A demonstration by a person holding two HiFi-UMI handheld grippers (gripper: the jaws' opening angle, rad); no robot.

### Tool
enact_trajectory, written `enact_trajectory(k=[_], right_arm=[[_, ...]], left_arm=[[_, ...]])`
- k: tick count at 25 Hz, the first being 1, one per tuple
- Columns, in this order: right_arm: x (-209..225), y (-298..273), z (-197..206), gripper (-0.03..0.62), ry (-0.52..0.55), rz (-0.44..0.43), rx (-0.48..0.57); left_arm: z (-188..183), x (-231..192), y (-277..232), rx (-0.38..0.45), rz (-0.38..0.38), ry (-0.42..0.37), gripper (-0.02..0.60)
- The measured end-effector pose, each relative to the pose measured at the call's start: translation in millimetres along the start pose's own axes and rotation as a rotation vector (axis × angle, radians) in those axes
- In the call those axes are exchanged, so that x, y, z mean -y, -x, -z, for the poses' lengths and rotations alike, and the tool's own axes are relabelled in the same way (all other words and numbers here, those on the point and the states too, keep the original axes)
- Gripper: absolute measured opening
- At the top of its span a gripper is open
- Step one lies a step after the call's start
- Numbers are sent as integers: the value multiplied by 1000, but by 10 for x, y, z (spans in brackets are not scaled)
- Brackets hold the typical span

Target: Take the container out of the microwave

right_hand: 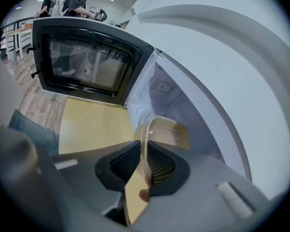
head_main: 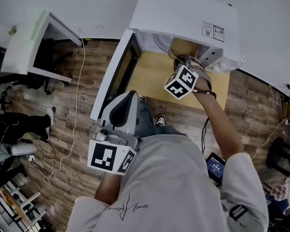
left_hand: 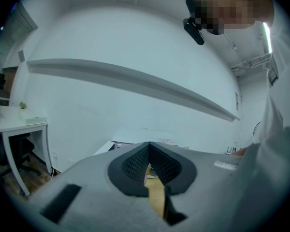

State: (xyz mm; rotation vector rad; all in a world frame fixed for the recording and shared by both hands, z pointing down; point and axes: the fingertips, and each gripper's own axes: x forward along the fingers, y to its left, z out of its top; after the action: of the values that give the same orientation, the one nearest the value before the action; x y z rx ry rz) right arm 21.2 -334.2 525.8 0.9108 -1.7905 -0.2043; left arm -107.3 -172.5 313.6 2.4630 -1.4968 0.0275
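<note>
**One clear container, gripped at the microwave's mouth**

The container [right_hand: 168, 131] is a single see-through plastic tub with a thin rim, and the wood colour shows through its walls. It sits at the open mouth of the one white microwave [head_main: 182, 12]. I cannot tell whether it rests on the oven floor or hangs clear of it.

There are two grippers. The right gripper [right_hand: 144, 152] has its jaws clamped on the tub's near wall, one pad inside and one outside. The left gripper [left_hand: 149, 154] is held back by the person's waist, with its jaws closed on nothing.

The microwave's one door [right_hand: 86, 62] stands swung wide, dark glass facing out, over the yellow wooden table [right_hand: 89, 124]. Two people stand far off in the room behind it.
</note>
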Motion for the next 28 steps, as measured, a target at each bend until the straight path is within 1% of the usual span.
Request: enact_trajectory(k=[7,12,17,22,25,28], right_arm=[[-4,209,60,57,-68,-6,42],[-32,362,90,57,-134,-32,69],[-75,531,100,57,-221,-75,102],[-105,687,99,57,-316,-124,142],[-123,791,124,57,-352,-147,158],[-126,904,167,55,-371,-149,172]], left_arm=[[64,41,-4,-9,6,0,0],[106,78,-4,-19,16,-7,0],[162,93,-2,-23,13,11,0],[162,88,-20,-24,10,3,0],[155,82,-18,-24,5,5,0],[166,59,-11,-23,-5,13,0]])
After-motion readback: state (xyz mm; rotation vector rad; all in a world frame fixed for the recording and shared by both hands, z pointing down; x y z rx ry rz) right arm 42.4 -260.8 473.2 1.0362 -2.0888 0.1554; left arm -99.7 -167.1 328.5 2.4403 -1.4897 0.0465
